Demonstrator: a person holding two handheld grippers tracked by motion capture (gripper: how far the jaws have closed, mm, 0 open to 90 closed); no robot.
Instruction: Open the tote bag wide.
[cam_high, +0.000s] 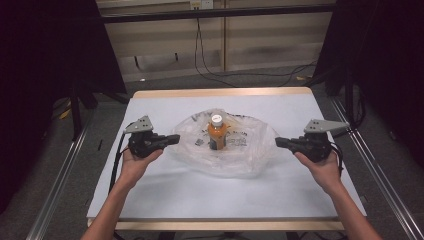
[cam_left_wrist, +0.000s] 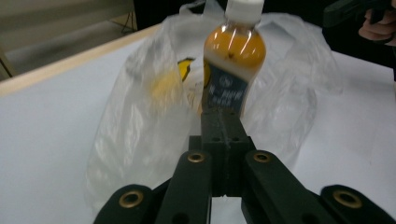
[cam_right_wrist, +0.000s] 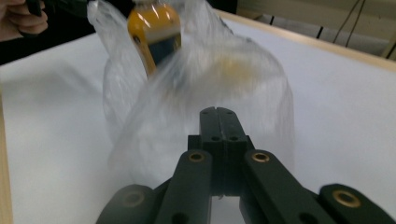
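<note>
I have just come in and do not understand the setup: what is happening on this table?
A person holds a gripper in each hand at a white table. An orange drink bottle stands upright in the middle of a clear plastic bag spread flat. The left gripper and right gripper face the bag from either side, fingers shut, holding nothing and touching nothing.

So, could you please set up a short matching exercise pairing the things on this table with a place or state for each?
Things:
1. bottle
2. plastic bag
3. left gripper
4. right gripper

Places or states:
A. shut, left of the bag
B. crumpled, clear, lying on the table
C. upright, white cap, orange drink
D. shut, right of the bag

Pairs: 1-C, 2-B, 3-A, 4-D
</note>
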